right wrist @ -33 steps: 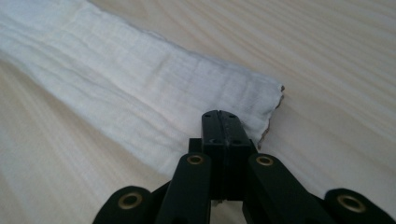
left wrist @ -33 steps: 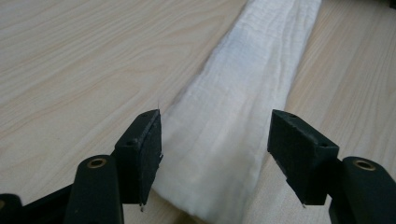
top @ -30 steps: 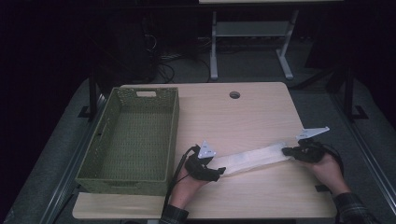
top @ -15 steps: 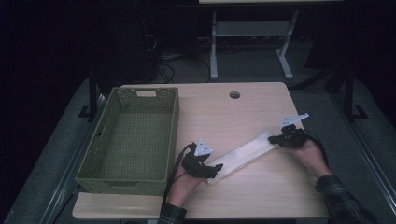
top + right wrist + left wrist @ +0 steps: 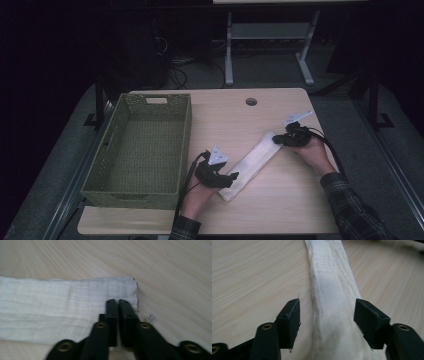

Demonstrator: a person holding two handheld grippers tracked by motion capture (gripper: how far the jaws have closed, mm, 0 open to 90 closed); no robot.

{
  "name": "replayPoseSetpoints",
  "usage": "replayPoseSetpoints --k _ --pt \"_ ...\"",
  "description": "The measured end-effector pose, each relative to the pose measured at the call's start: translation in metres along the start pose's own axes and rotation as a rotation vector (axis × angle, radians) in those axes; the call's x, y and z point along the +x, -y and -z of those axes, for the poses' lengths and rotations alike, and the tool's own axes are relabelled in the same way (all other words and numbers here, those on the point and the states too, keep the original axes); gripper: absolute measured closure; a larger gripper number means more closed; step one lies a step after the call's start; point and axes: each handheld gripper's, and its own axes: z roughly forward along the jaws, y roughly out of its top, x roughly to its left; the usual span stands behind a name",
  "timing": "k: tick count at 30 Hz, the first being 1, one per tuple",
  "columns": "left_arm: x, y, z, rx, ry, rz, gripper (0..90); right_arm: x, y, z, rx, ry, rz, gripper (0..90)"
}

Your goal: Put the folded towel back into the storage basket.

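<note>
Table: smooth wood under both tools; the cloth can slide on it if you tug from one end alone.
Basket: empty, beside your left gripper on its outer side; a wide swing of that hand would knock its wall.
Folded cloth: a long strip stretched between both tools, flat on the table.
Right gripper: jaws closed, pinching the cloth's far end near its edge; the shallow bite may slip off.
Left gripper: jaws spread wide, straddling the strip without gripping; closing now would bunch the fold.
</note>
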Motion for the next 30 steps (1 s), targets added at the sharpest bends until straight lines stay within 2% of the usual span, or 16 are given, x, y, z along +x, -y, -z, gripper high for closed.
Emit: replayPoseSetpoints --k 1,5,7,10,14,15,16,19,21,26,30 --pt "0.001 -0.001 0.000 0.000 -0.004 0.003 43.6 0.000 0.001 0.004 -0.009 -0.012 -0.002 75.4" --pt "0.006 -0.003 -0.004 0.001 -0.015 0.031 65.9 0.002 0.005 0.021 -0.048 -0.032 -0.014 64.5" --pt "0.008 -0.003 -0.008 0.032 -0.036 0.022 75.5 0.004 0.009 0.030 -0.068 -0.026 0.005 60.1" --pt "0.012 -0.001 -0.017 0.082 -0.045 0.019 85.4 0.007 0.013 0.039 -0.093 -0.037 -0.005 54.4" --pt "0.010 0.002 -0.023 0.119 -0.011 0.026 88.1 0.006 0.012 0.042 -0.127 -0.049 -0.006 50.4" --pt "0.010 0.003 -0.024 0.124 -0.011 0.014 88.0 0.007 0.012 0.041 -0.126 -0.047 -0.002 49.1" --pt "0.009 0.003 -0.023 0.122 -0.003 0.025 88.0 0.007 0.012 0.040 -0.126 -0.043 0.011 48.3" --pt "0.008 0.005 -0.023 0.121 0.025 0.037 88.9 0.009 0.011 0.038 -0.124 -0.042 0.011 46.2" --pt "0.006 0.006 -0.024 0.122 0.041 0.034 89.0 0.009 0.011 0.038 -0.130 -0.038 0.022 45.1" --pt "-0.004 0.008 -0.025 0.120 0.094 0.031 89.0 0.011 0.010 0.040 -0.138 -0.037 0.021 43.3" --pt "-0.018 0.008 -0.029 0.121 0.144 0.004 89.0 0.012 0.010 0.038 -0.134 -0.032 0.031 42.0"
